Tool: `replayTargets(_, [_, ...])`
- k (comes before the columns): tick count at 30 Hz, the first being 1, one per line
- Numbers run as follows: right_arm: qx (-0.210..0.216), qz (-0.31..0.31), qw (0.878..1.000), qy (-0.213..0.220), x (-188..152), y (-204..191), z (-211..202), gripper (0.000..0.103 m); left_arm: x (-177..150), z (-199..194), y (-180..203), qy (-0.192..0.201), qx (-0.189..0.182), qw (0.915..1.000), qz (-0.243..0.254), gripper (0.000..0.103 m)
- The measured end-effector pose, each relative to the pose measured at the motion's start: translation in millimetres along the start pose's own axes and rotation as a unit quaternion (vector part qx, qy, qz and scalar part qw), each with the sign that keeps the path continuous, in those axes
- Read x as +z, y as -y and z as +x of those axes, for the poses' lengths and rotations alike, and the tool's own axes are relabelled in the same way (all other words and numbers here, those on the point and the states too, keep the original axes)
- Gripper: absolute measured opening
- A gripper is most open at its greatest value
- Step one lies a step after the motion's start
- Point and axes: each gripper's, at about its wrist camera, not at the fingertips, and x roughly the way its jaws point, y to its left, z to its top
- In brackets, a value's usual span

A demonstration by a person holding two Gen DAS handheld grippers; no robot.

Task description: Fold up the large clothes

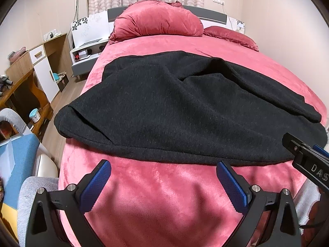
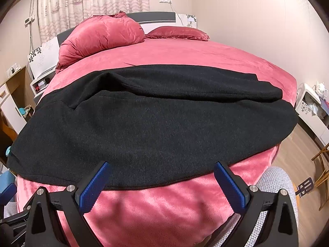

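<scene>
coat: black wool coat [image 1: 185, 107] sprawled across frame center, on pink bed [image 1: 164, 195]
left gripper [image 1: 163, 182]: wide open, gripping nothing, bottom center
right gripper [image 2: 160, 183]: same deal, spread wide, empty

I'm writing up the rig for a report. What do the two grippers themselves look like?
Both match: the left gripper and right gripper have matte black angular frames, silver round bolt heads, and two fingers faced with ribbed blue pads. In the left wrist view, the right gripper's black body shows white letters "DAS".
</scene>
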Motion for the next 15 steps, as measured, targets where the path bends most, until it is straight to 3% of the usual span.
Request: replayTargets(15, [-0.001,0.001,1.000,-0.010,-2.1,0.7,2.7,0.103,-0.2,4.3,-2.4,-0.012,0.003,0.9999,-0.004,0.103])
